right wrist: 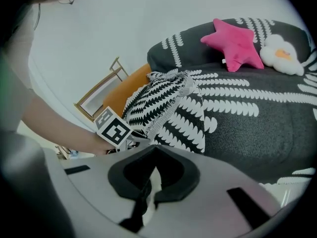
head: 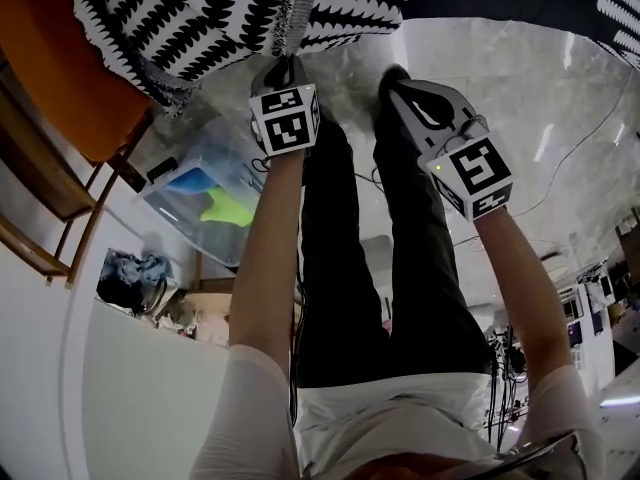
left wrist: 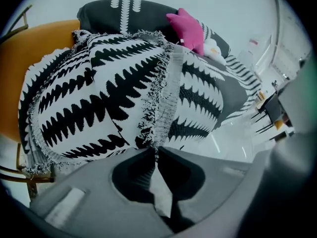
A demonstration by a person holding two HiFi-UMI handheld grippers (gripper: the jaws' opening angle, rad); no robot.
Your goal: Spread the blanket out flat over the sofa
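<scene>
Dark sofa (right wrist: 257,108) under blanket (left wrist: 89,98), left gripper (left wrist: 154,150) jaws on fringe

Blanket (left wrist: 94,88): woven cloth, frayed fringe. Sofa (right wrist: 257,133): matt fabric. Star cushion (right wrist: 234,44): plush. Floor (head: 520,88): glossy, smooth.

sofa (right wrist: 257,133) | on it: blanket (right wrist: 158,103), pink star cushion (right wrist: 235,46), white plush toy (right wrist: 282,53)

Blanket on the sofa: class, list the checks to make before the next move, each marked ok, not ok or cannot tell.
1. Left gripper pinches blanket fringe: ok.
2. Right gripper grips blanket: not ok, jaws together, empty, apart from it.
3. Blanket flat: not ok, bunched at one end of the sofa.
4. Sofa free of clutter: not ok, pink star and white toy lie on it.
5. Blanket snagged underneath: cannot tell.
</scene>
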